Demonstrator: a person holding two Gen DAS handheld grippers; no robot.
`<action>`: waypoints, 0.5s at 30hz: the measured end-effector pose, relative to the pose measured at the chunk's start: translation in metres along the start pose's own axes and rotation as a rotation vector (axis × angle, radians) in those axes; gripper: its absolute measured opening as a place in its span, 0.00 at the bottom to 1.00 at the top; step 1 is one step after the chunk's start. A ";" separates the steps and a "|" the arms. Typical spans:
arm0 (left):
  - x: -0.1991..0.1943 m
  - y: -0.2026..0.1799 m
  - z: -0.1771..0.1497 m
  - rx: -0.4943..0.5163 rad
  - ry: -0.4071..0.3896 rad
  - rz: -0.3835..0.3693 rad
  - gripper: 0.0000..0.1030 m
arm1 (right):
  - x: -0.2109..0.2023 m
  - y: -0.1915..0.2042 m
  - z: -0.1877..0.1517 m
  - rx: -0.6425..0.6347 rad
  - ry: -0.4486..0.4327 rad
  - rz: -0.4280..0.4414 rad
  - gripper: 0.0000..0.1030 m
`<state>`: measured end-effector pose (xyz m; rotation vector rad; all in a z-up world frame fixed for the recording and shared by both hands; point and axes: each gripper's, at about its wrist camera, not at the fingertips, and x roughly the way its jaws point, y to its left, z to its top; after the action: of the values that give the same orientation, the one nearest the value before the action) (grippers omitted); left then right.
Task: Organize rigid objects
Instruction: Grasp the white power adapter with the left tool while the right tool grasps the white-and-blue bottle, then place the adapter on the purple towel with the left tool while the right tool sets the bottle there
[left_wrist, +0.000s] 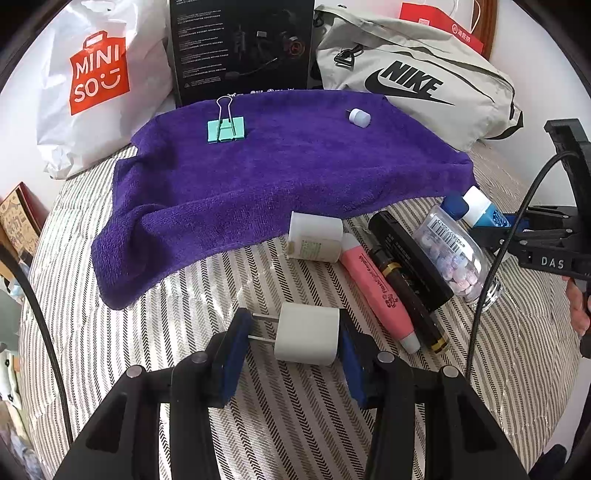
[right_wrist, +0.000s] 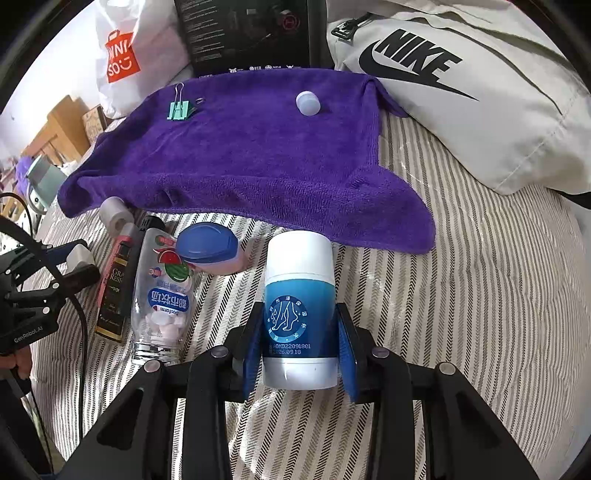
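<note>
My left gripper (left_wrist: 295, 338) is shut on a white plug charger (left_wrist: 308, 338); its prongs rest against the left pad and its body against the right pad, just above the striped bedcover (left_wrist: 295, 424). My right gripper (right_wrist: 300, 347) is shut on an upright blue and white stick bottle (right_wrist: 300, 306), with a pad on each side. A purple towel (left_wrist: 295, 173) lies further back and carries a green binder clip (left_wrist: 226, 129) and a small white cap (left_wrist: 359, 117). The left gripper with the charger also shows at the left edge of the right wrist view.
A white jar (left_wrist: 316, 238), a pink highlighter (left_wrist: 376, 291), a black tube (left_wrist: 410, 295), a clear candy bottle (right_wrist: 162, 295) and a blue-lidded jar (right_wrist: 210, 251) lie in front of the towel. A Miniso bag (left_wrist: 96, 74), a black box (left_wrist: 240, 48) and a Nike bag (left_wrist: 417, 81) stand behind.
</note>
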<state>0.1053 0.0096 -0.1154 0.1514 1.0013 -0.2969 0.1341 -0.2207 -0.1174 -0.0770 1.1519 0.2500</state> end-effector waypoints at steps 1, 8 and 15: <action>0.000 0.000 0.000 0.002 0.000 0.001 0.43 | 0.001 0.001 0.000 -0.001 -0.006 -0.008 0.35; 0.002 0.000 0.002 -0.012 0.003 0.006 0.42 | 0.001 0.004 0.000 -0.021 -0.024 -0.027 0.35; -0.009 0.003 0.001 -0.026 -0.001 0.004 0.42 | -0.007 -0.003 -0.005 -0.012 -0.021 0.016 0.35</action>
<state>0.1026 0.0137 -0.1075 0.1302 1.0035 -0.2801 0.1282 -0.2258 -0.1136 -0.0755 1.1302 0.2706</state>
